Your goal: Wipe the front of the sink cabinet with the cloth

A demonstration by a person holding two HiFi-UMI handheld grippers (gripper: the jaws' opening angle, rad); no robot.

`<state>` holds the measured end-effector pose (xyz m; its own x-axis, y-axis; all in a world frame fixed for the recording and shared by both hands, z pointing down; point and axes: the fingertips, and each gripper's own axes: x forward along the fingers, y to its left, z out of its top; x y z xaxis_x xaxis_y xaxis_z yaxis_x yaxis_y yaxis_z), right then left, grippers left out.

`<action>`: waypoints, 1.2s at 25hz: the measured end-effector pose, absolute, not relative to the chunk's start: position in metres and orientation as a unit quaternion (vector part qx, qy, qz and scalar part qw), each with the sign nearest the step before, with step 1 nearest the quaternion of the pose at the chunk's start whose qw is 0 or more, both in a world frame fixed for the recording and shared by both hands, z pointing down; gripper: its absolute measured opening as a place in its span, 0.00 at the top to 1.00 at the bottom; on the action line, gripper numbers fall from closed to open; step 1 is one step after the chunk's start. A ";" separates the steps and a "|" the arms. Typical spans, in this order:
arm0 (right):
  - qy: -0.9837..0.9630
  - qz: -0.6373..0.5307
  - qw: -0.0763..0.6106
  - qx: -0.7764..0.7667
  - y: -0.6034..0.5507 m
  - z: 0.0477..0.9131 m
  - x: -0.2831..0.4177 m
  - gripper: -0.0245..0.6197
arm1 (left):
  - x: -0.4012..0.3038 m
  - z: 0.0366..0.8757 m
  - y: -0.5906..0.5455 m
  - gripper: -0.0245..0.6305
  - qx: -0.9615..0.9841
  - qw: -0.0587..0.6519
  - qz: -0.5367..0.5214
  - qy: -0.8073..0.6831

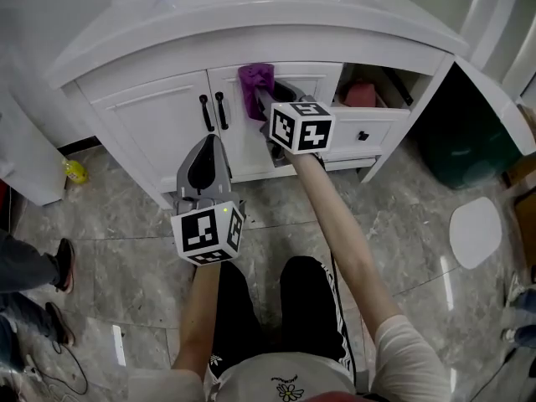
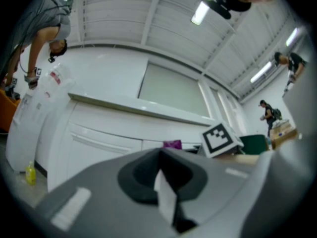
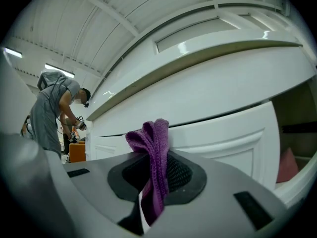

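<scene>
- The right gripper (image 1: 266, 100) is clamped on a purple cloth (image 1: 255, 82); in the right gripper view the cloth (image 3: 149, 139) is pinched between the jaws and bunches up above them.
- The cloth is up against the top of the right-hand door (image 1: 251, 141) of the white sink cabinet (image 1: 142, 132), just right of the two black door handles (image 1: 213, 111). Whether it actually touches the panel is not clear.
- The left gripper (image 1: 213, 143) hangs lower, in front of the cabinet's base and apart from it. Its jaws are pressed together with nothing between them, as the left gripper view (image 2: 161, 156) shows.
- To the right of the doors, an upper drawer (image 1: 377, 90) stands open with something pink (image 1: 362, 95) inside.
- A yellow bottle (image 1: 75, 172) sits on the grey tiled floor (image 1: 126, 249), left of the cabinet.
</scene>
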<state>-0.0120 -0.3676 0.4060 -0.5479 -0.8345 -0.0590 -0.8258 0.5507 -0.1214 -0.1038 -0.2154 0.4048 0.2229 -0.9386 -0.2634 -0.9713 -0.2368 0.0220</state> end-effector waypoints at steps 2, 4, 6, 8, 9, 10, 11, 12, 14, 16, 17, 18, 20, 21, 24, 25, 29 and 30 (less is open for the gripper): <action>0.872 -0.041 0.057 -0.485 -0.369 0.406 0.009 0.88 | -0.103 0.406 -0.216 0.96 -0.777 0.069 0.117 0.614; 0.864 -0.041 0.057 -0.498 -0.370 0.407 0.029 0.87 | -0.101 0.408 -0.217 0.96 -0.778 0.065 0.120 0.614; 0.855 -0.041 0.059 -0.513 -0.371 0.407 0.052 0.88 | -0.098 0.409 -0.219 0.96 -0.778 0.062 0.125 0.612; 0.842 -0.043 0.065 -0.533 -0.373 0.407 0.078 0.88 | -0.097 0.411 -0.219 0.96 -0.779 0.059 0.127 0.611; 0.835 -0.044 0.067 -0.544 -0.373 0.407 0.092 0.87 | -0.096 0.412 -0.219 0.96 -0.779 0.058 0.126 0.611; 0.829 -0.042 0.067 -0.554 -0.374 0.408 0.106 0.88 | -0.095 0.413 -0.219 0.96 -0.780 0.057 0.125 0.610; 0.823 -0.038 0.065 -0.564 -0.375 0.408 0.120 0.88 | -0.094 0.413 -0.219 0.96 -0.781 0.056 0.124 0.609; 0.817 -0.033 0.061 -0.573 -0.375 0.408 0.132 0.87 | -0.093 0.414 -0.220 0.96 -0.782 0.057 0.122 0.608; 0.803 -0.028 0.052 -0.593 -0.376 0.409 0.155 0.88 | -0.092 0.414 -0.221 0.96 -0.784 0.061 0.117 0.607; 0.790 -0.027 0.045 -0.610 -0.376 0.411 0.173 0.88 | -0.093 0.414 -0.220 0.96 -0.784 0.061 0.117 0.606; 0.786 -0.028 0.042 -0.616 -0.377 0.412 0.179 0.88 | -0.094 0.414 -0.219 0.96 -0.784 0.061 0.117 0.606; 0.783 -0.029 0.041 -0.619 -0.378 0.413 0.183 0.88 | -0.094 0.414 -0.218 0.96 -0.785 0.061 0.117 0.606; 0.780 -0.031 0.041 -0.624 -0.379 0.414 0.187 0.88 | -0.096 0.413 -0.217 0.96 -0.785 0.065 0.115 0.605; 0.779 -0.032 0.042 -0.625 -0.379 0.414 0.188 0.88 | -0.097 0.413 -0.216 0.96 -0.784 0.067 0.114 0.606; 0.776 -0.034 0.047 -0.628 -0.378 0.414 0.188 0.88 | -0.104 0.412 -0.214 0.96 -0.781 0.066 0.115 0.610; 0.776 -0.035 0.049 -0.628 -0.377 0.414 0.188 0.88 | -0.107 0.412 -0.213 0.96 -0.780 0.067 0.116 0.612; 0.788 -0.039 0.064 -0.611 -0.363 0.413 0.175 0.88 | -0.115 0.413 -0.208 0.96 -0.774 0.065 0.119 0.619; 0.796 -0.039 0.069 -0.600 -0.357 0.412 0.166 0.88 | -0.117 0.415 -0.207 0.96 -0.772 0.064 0.120 0.620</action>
<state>0.1660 -0.3573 0.4123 -0.2710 -0.9605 -0.0635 -0.9497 0.2775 -0.1451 -0.1173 -0.2068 0.4146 0.2014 -0.9432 -0.2642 -0.9737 -0.2221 0.0505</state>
